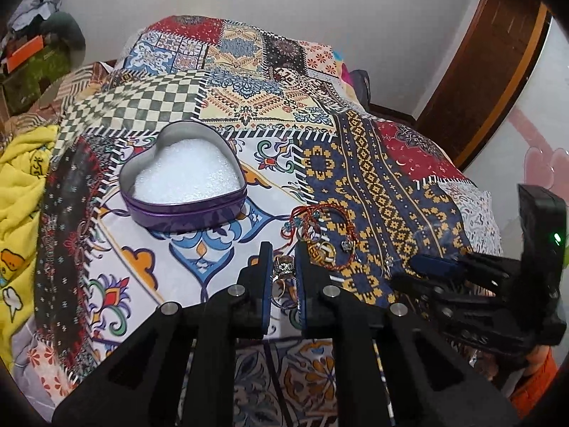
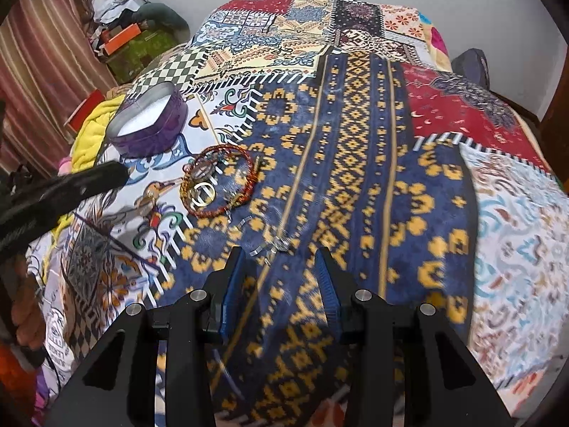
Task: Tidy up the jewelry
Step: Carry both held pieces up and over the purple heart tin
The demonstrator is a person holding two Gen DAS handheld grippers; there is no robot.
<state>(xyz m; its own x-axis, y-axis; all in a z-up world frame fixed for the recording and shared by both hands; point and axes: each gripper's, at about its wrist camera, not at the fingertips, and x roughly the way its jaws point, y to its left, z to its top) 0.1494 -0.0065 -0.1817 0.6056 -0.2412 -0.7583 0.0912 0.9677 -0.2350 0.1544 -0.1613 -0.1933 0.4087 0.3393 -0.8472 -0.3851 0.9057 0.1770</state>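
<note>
Looking from the left wrist, the left gripper (image 1: 283, 261) is closed narrow on a silver patterned ring (image 1: 283, 269), just above the bed cover (image 1: 373, 163), with the heart-shaped purple tin (image 1: 185, 181) ahead and to the left; I think the ring should be carried level and released only when it is over the white foam. From the right wrist, the right gripper (image 2: 281, 267) stands wide and holds nothing, near a small silver chain piece (image 2: 274, 245), while the red bracelets (image 2: 220, 185) lie between it and the tin.
</note>
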